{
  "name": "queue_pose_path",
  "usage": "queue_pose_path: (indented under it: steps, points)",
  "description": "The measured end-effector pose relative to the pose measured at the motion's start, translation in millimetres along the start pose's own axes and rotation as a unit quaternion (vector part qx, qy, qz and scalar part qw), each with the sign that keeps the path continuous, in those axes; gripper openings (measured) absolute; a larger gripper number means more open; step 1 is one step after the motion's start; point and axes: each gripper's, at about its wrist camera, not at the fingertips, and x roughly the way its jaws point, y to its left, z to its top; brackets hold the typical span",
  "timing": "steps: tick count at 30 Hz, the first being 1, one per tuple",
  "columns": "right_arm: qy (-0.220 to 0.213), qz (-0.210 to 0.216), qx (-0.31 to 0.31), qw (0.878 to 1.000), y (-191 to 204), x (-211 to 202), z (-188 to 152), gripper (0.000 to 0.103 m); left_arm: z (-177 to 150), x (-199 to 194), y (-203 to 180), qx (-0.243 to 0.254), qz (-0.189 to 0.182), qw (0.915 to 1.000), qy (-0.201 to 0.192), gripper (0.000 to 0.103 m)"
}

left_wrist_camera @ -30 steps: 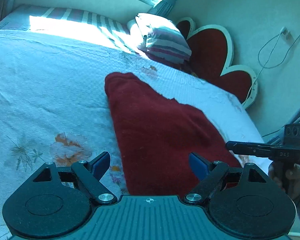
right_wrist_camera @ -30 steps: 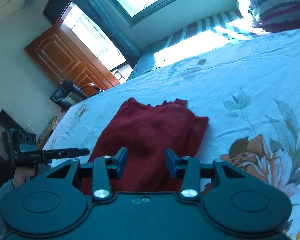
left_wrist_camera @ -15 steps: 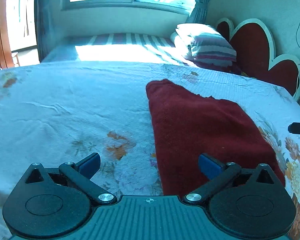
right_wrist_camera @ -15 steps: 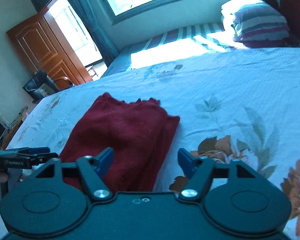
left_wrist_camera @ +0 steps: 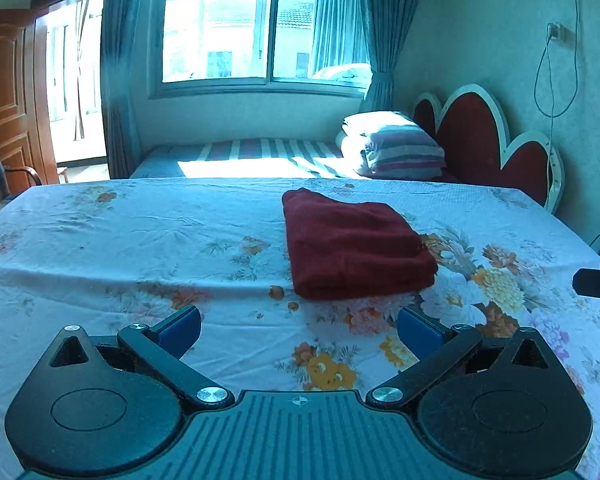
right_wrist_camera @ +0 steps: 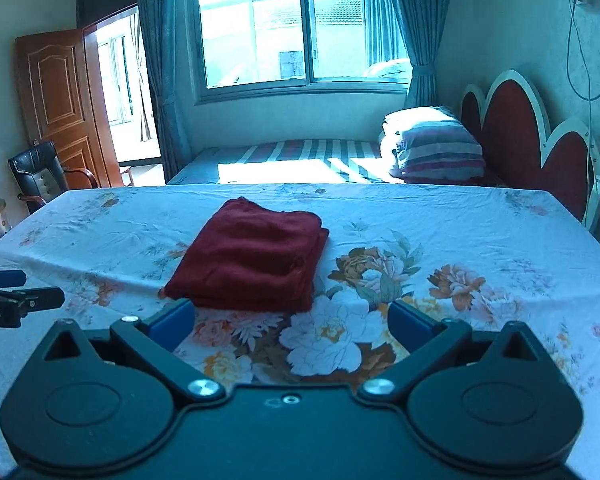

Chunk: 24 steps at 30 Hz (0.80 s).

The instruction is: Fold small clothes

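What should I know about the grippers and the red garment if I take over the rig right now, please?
Left gripper: open, nothing between its jaws, short of the garment.
Right gripper: jaws have just been opening, now wide, nothing between them, also short of it.
Red garment: folded into a compact layered rectangle, lying on the floral sheet of the bed, neither gripper touching it.
Done: this piece looks folded.
Left: no other clothes show in either view, so check for more pieces; otherwise perhaps only tidy the slightly uneven edges.
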Motion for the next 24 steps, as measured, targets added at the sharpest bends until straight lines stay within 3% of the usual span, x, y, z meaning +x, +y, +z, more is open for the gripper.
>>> queue_pose_path:
  steps: [4, 10, 24]
  points:
    - [-0.017, -0.006, -0.004, 1.0, 39, -42, -29, 0.103, -21, -49, 5, -0.018, 0.005, 0.9998, -0.006, 0.103]
    - [-0.031, -0.017, 0.0, 0.999, 65, -79, -51, 0.103, -41, -101, -3, -0.012, -0.003, 0.9994, -0.032, 0.103]
    - [-0.063, -0.03, -0.006, 0.998, 81, -115, -58, 0.103, -41, -128, -20, -0.006, -0.018, 0.998, -0.06, 0.103]
